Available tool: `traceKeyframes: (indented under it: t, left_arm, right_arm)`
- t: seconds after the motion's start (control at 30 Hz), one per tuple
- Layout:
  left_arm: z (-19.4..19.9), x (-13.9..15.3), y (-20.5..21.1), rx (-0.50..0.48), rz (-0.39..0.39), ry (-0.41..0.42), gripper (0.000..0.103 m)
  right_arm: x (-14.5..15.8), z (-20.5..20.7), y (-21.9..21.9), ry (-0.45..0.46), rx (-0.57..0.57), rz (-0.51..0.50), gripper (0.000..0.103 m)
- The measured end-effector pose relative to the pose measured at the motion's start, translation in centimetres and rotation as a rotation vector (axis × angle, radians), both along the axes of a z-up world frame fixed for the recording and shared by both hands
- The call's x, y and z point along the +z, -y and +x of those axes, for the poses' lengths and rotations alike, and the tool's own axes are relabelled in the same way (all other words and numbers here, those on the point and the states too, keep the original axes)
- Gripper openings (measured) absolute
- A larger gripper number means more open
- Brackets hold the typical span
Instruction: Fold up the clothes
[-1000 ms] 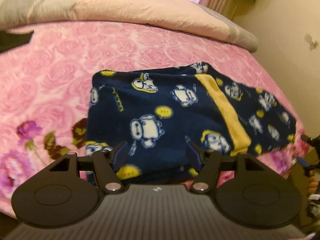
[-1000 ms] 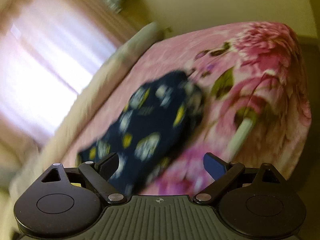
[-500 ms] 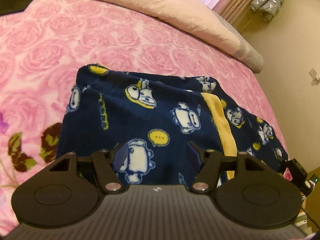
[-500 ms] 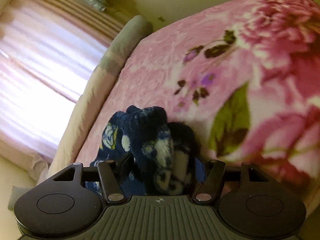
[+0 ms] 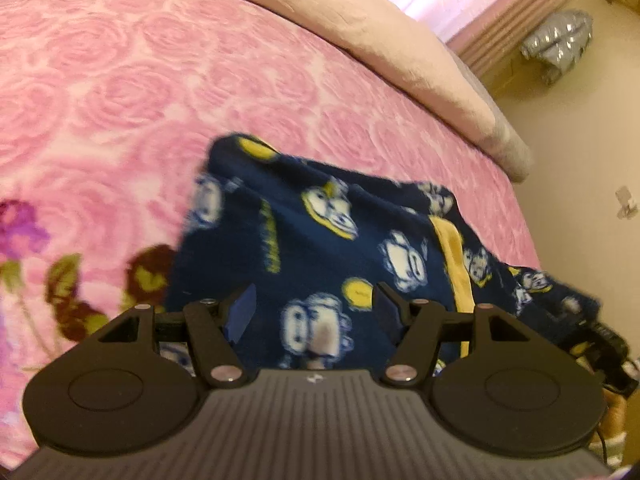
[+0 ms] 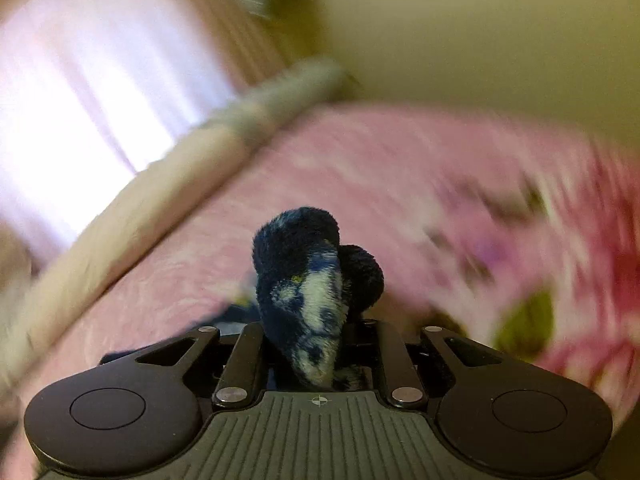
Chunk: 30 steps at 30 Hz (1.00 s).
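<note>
A navy fleece garment [image 5: 320, 240] with white cartoon figures and a yellow band lies folded on the pink floral bedspread [image 5: 120, 92]. My left gripper [image 5: 314, 314] is open, its fingers straddling the garment's near edge without pinching it. My right gripper [image 6: 316, 340] is shut on a bunched corner of the same garment [image 6: 308, 280], which sticks up between the fingers. The right gripper's body [image 5: 608, 356] shows at the right edge of the left wrist view, at the garment's far right end.
A beige rolled quilt [image 5: 360, 40] lies along the far side of the bed under a bright curtained window [image 6: 80, 92]. A cream wall [image 5: 580, 140] stands beyond the bed's right edge. The right wrist view is motion-blurred.
My right gripper closed on the garment's corner and is lifting it, swinging fast. My left gripper moved closer over the garment's near edge and stayed open.
</note>
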<state>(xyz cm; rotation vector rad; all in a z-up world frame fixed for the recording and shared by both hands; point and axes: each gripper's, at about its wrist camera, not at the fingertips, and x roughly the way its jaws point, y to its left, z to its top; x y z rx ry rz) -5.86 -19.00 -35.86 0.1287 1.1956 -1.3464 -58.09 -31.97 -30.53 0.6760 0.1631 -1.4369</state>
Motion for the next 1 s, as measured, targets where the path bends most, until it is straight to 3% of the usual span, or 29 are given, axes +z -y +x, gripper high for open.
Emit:
traceKeyframes:
  t: [0.17,0.33,0.43,0.47,0.5,0.6,0.63,0.67,0.83,0.9,1.0]
  left_arm:
    - [3.7,0.4,-2.0,0.063,-0.019,-0.035,0.060]
    - [7.0,0.1,-4.4,0.109,-0.012,-0.083,0.060]
    - [8.6,-0.3,-5.9,0.129,-0.001,-0.114,0.060]
    - [8.8,-0.4,-6.2,0.125,0.003,-0.124,0.060]
    - [9.0,-0.5,-6.5,0.117,0.004,-0.135,0.060]
    - [8.7,-0.9,-6.5,0.093,-0.008,-0.192,0.060]
    - [8.6,-1.0,-6.4,0.086,-0.011,-0.213,0.060]
    - [8.3,-1.1,-6.1,0.075,-0.018,-0.237,0.060]
    - [6.4,-1.8,-4.0,-0.001,-0.039,-0.362,0.062]
    - [5.5,-2.3,-3.0,-0.023,-0.031,-0.390,0.063]
    - [4.4,-3.1,-1.2,-0.041,-0.011,-0.419,0.063]
  right_arm:
    - [4.2,15.0,-5.9,-0.293,0.284,-0.310,0.013]
    - [-0.6,27.8,-14.3,-0.470,0.615,-0.402,0.014]
    - [-7.6,33.8,-15.9,-0.634,0.764,-0.200,0.014]
    - [-9.5,35.3,-16.5,-0.714,0.794,-0.134,0.023]
    - [-10.6,35.9,-17.5,-0.778,0.790,-0.175,0.026]
    - [-10.1,36.0,-18.5,-0.841,0.815,-0.213,0.048]
    - [-9.4,35.6,-18.4,-0.816,0.821,-0.214,0.069]
    - [-8.5,35.0,-18.2,-0.786,0.825,-0.213,0.077]
    - [-5.3,31.6,-19.5,-0.701,0.822,-0.219,0.077]
    - [-4.1,29.3,-19.3,-0.607,0.761,-0.184,0.077]
    - [-2.3,24.8,-17.6,-0.383,0.625,-0.101,0.077]
